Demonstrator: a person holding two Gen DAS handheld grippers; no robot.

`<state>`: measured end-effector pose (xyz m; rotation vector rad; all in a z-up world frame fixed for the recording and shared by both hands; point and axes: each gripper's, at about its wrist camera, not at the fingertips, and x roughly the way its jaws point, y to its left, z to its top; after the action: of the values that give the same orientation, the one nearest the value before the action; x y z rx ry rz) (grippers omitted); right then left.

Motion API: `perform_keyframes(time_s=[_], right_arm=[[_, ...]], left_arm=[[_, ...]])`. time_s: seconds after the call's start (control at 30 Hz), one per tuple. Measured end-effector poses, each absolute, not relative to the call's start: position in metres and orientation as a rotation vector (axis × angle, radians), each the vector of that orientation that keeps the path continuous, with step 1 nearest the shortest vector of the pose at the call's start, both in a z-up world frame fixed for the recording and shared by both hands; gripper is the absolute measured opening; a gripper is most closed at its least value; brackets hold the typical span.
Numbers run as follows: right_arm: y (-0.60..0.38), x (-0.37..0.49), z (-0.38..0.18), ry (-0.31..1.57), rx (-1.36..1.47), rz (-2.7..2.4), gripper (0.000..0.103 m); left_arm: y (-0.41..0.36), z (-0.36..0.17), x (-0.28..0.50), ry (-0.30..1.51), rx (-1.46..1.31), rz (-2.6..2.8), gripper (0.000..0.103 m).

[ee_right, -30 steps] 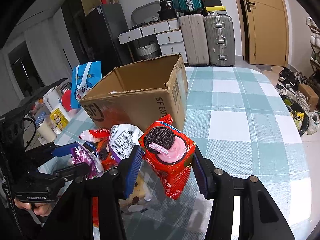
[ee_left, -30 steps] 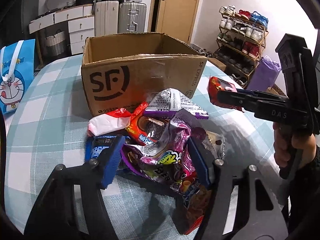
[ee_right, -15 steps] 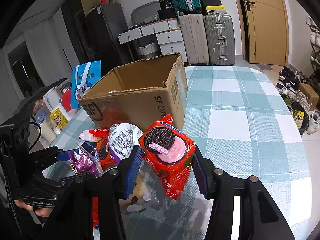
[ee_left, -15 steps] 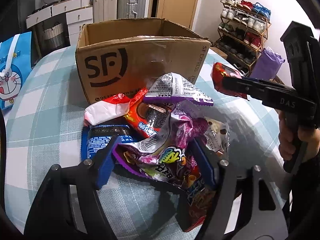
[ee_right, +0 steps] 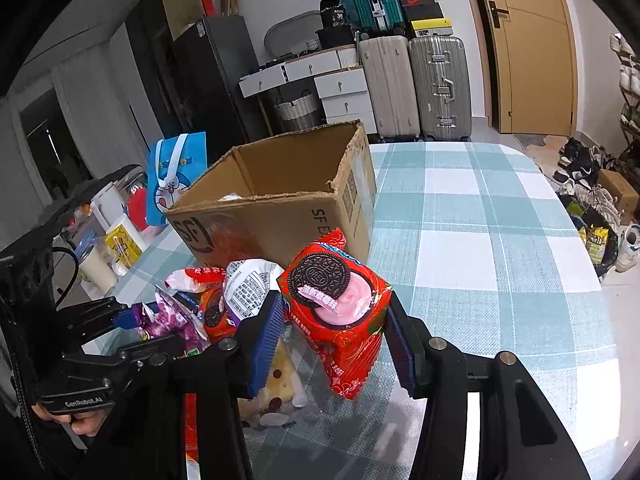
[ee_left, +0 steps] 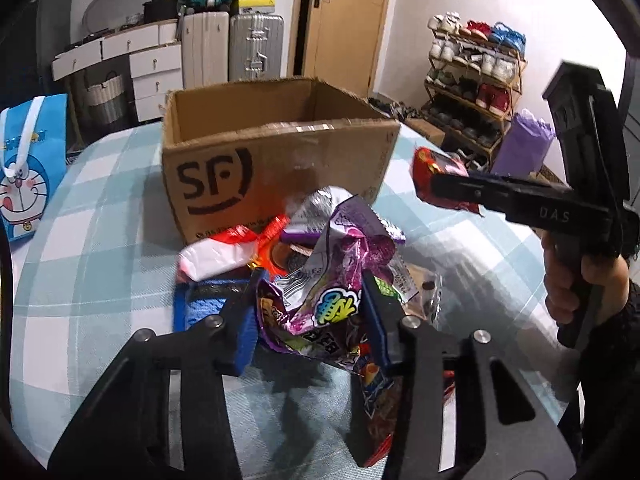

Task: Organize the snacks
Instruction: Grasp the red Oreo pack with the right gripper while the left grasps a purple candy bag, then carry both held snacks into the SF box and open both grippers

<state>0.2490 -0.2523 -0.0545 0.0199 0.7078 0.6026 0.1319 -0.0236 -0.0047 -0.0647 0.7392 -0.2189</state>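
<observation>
An open SF cardboard box (ee_left: 280, 160) stands on the checked table; it also shows in the right wrist view (ee_right: 280, 200). A heap of snack packets (ee_left: 248, 248) lies in front of it. My left gripper (ee_left: 308, 320) is shut on a purple snack bag (ee_left: 328, 304) and has it raised off the heap. My right gripper (ee_right: 332, 328) is shut on a red Oreo packet (ee_right: 336, 308) and holds it in the air right of the box; the packet shows in the left wrist view (ee_left: 436, 176).
A blue Doraemon bag (ee_left: 28, 176) stands at the table's left edge. Bottles and cartons (ee_right: 116, 244) sit beyond the table in the right wrist view. Suitcases (ee_left: 256, 48) and a shoe rack (ee_left: 476, 80) stand behind. The checked tablecloth (ee_right: 480, 240) stretches right of the box.
My left gripper has closed on the purple bag and lifted it from the heap. My right gripper still holds the Oreo packet, almost unmoved.
</observation>
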Motion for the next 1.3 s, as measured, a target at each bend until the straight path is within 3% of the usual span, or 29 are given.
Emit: perform_keyframes(time_s=[0.6,1.3], right_arm=[[-0.243,0.230,-0.029,0.602,-0.003,0.661,0.050],[-0.207,0.272,0.015,0.536,0.018,0.705,0.050]], left_arm=[[0.020,0.046,0.116,0.593,-0.157,-0.080,0.042],[0.026,0.094,0.197,0.547,-0.148,0.022,0.042]])
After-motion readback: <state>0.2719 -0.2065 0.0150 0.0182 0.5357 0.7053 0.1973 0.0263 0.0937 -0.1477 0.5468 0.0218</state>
